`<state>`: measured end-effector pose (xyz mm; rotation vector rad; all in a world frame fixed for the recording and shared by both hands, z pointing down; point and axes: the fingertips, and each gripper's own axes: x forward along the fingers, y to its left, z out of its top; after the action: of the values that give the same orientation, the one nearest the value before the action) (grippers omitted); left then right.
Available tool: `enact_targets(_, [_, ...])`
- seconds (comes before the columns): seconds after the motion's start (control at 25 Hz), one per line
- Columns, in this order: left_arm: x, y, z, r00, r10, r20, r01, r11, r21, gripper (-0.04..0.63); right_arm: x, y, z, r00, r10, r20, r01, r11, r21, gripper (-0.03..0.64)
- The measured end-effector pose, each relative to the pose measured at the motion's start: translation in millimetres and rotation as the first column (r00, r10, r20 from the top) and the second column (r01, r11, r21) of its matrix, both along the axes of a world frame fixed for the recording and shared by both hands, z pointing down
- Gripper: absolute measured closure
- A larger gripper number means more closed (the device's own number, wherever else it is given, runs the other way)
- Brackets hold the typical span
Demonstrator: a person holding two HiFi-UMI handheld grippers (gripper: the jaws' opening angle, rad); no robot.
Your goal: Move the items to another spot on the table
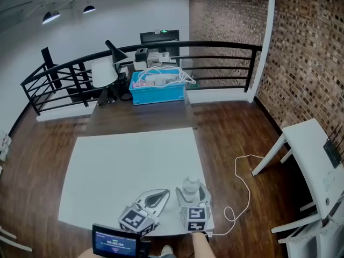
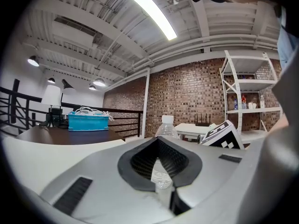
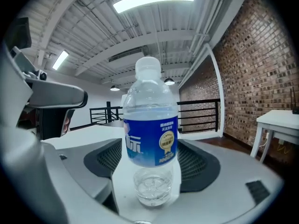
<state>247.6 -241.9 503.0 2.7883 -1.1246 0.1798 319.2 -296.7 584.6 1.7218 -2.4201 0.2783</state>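
Observation:
A clear water bottle (image 1: 191,186) with a white cap and a blue label stands upright near the front right corner of the white table (image 1: 129,160). My right gripper (image 1: 192,194) is open, with the bottle (image 3: 150,129) between its wide-set jaws; the pads do not press on it. My left gripper (image 1: 160,196) lies just left of it, low over the table, shut and empty. In the left gripper view the gripper (image 2: 160,146) points toward the bottle (image 2: 167,125), whose cap shows above the closed jaws.
A dark table beyond the white one carries a blue crate (image 1: 157,89) of white cables and a white lamp (image 1: 104,72). A black railing (image 1: 215,47) runs behind. A white desk (image 1: 317,149) stands at the right, with a white cable (image 1: 243,183) on the wooden floor.

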Motion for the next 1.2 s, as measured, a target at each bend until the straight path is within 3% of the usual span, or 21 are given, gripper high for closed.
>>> enact_targets(0.08, [0, -2, 0, 1.0, -0.004, 0.0, 0.004, 1.0, 0.002, 0.577, 1, -1, 2, 1.0, -0.004, -0.021, 0.004, 1.0, -0.001, 0.32])
enact_targets(0.68, [-8, 2, -10, 0.999, -0.038, -0.004, 0.038, 0.999, 0.02, 0.577, 2, 4, -7, 0.998, -0.026, -0.052, 0.027, 1.0, 0.01, 0.331])
enact_targets(1.2, [-26, 7, -30, 0.998, -0.068, -0.015, 0.069, 0.996, 0.055, 0.577, -13, 7, -85, 0.998, -0.036, -0.042, 0.042, 0.987, 0.154, 0.331])
